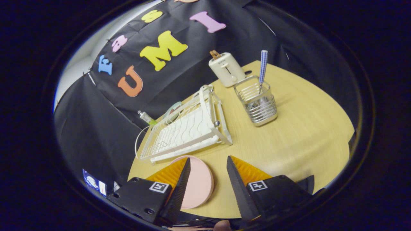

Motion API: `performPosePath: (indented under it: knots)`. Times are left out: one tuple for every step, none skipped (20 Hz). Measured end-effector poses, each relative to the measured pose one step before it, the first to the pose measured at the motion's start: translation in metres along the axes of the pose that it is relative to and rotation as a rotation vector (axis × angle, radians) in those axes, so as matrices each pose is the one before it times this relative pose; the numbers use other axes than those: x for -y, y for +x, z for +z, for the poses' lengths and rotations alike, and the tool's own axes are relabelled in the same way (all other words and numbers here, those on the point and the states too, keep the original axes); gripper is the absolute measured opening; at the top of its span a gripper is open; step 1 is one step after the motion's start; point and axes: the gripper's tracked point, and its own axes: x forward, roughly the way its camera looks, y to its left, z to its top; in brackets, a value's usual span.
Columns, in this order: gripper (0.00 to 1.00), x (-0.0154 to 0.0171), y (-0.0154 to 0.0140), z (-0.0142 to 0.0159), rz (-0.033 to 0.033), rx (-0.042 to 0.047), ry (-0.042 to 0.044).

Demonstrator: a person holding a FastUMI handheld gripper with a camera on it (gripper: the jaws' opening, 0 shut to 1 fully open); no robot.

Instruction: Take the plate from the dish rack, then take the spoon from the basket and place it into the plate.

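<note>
Lying flat on table: pink plate, near rack; spoon upright in far basket; gripper fingers spread, empty.

A round, light wooden table stands against a black cloth wall; a pale wall shows behind the cloth.

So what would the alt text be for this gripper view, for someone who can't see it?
The hand-held gripper is open above a wooden table, with a pink plate lying flat between its fingers, partly behind the left one. Beyond it stand a white dish rack, a wire basket holding a checked-handled spoon, and a white toaster.
</note>
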Motion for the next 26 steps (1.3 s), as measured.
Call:
performPosePath:
  knots:
    - [0.76,0.00612,-0.00852,0.01033,-0.01896,0.05474,-0.03039]
    - [0.77,0.00833,-0.00863,0.01076,-0.02303,0.05455,-0.03624]
    - [0.79,0.00996,-0.00680,0.01184,-0.02917,0.05536,-0.04378]
    - [0.83,0.00961,-0.00553,0.01125,-0.03110,0.05350,-0.04689]
    - [0.86,0.01262,-0.00568,0.01329,-0.03653,0.05422,-0.05166]
    - [0.90,0.00812,-0.00120,0.00904,-0.03165,0.05664,-0.05613]
    - [0.93,0.01006,0.00081,0.01107,-0.02882,0.05432,-0.04470]
    - [0.96,0.00876,0.00638,0.01001,-0.01910,0.04569,-0.03671]
    - [0.96,0.00629,0.00510,0.00483,-0.00946,0.02548,-0.02674]
    - [0.96,0.00482,0.00714,0.00280,-0.00319,0.02496,-0.01624]
    - [0.96,0.00414,0.00926,0.00343,0.00654,0.01457,-0.01288]
    - [0.96,0.00300,0.01341,0.00208,0.01623,0.00783,-0.00227]
    - [0.96,0.00082,0.01164,0.00141,0.02255,0.00502,0.00288]
    - [0.96,0.00650,0.01479,-0.00261,0.00548,-0.00871,0.00917]
    - [0.96,0.00553,0.01418,-0.00505,0.00630,-0.02137,0.01509]
    - [0.96,0.00458,0.01336,-0.00521,0.00564,-0.02002,0.01848]
    - [0.96,0.00287,0.01335,-0.00552,0.00492,-0.02318,0.02328]
    - [0.96,0.00304,0.01261,-0.00623,0.00880,-0.02238,0.01194]
    - [0.96,0.00096,0.01266,-0.00257,0.01002,-0.01469,0.00876]
    - [0.96,0.00137,0.01310,-0.00139,0.00990,-0.00875,0.01281]
    - [0.94,-0.00221,0.00870,0.00064,0.01736,-0.01270,0.00874]
    - [0.89,-0.00058,0.00734,-0.00114,0.01261,-0.01239,0.01299]
    - [0.85,-0.00210,0.00427,0.00287,0.01547,0.00039,0.01361]
    - [0.80,0.00150,0.00335,0.00238,0.00065,-0.00023,0.00268]
    - [0.75,0.00212,0.00243,0.00167,-0.00271,-0.00050,-0.00127]
    - [0.70,-0.00126,-0.00065,-0.00024,-0.00199,0.00102,0.00482]
